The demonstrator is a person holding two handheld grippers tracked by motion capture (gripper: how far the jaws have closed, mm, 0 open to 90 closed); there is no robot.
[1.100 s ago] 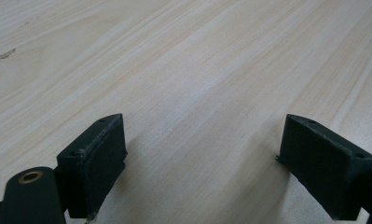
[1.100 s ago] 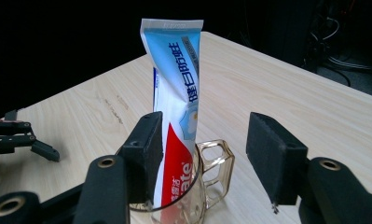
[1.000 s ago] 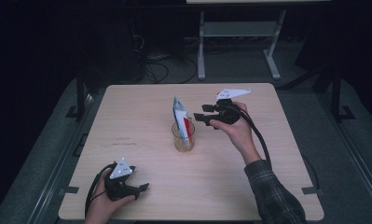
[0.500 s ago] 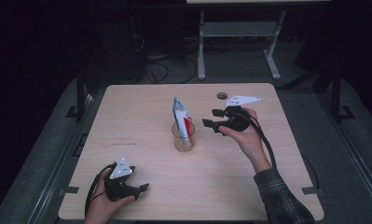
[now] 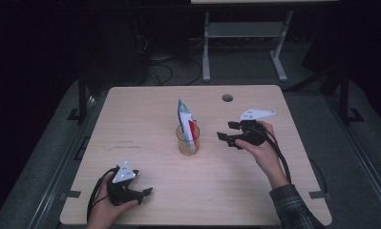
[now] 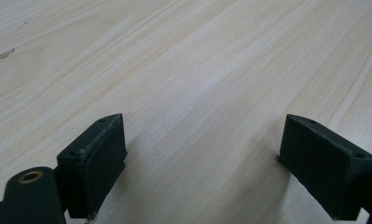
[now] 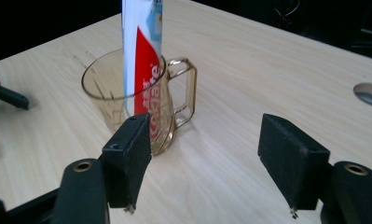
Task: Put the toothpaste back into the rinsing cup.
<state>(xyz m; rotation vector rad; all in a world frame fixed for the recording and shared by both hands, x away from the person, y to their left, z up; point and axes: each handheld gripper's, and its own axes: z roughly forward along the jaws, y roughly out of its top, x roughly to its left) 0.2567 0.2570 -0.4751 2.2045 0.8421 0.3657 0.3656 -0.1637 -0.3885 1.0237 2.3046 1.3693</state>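
A clear amber handled cup (image 5: 187, 142) stands mid-table with a white, red and blue toothpaste tube (image 5: 185, 116) upright in it. My right gripper (image 5: 227, 131) is open, a short way right of the cup, jaws pointing at it and holding nothing. In the right gripper view the cup (image 7: 110, 100) and the tube (image 7: 141, 51) sit just beyond the left jaw, handle toward the gap of my right gripper (image 7: 216, 158). My left gripper (image 5: 143, 194) rests open near the front left edge. In its own view my left gripper (image 6: 204, 158) has bare wood between the jaws.
The light wooden table (image 5: 145, 119) has a round cable hole (image 5: 227, 98) at the back, right of centre. Table legs and cables stand on the dark floor behind. Part of the left gripper (image 7: 6, 95) shows at the left edge of the right gripper view.
My right gripper has drawn back from the tube, moving slightly right and toward the person, still open. The left gripper has not moved.
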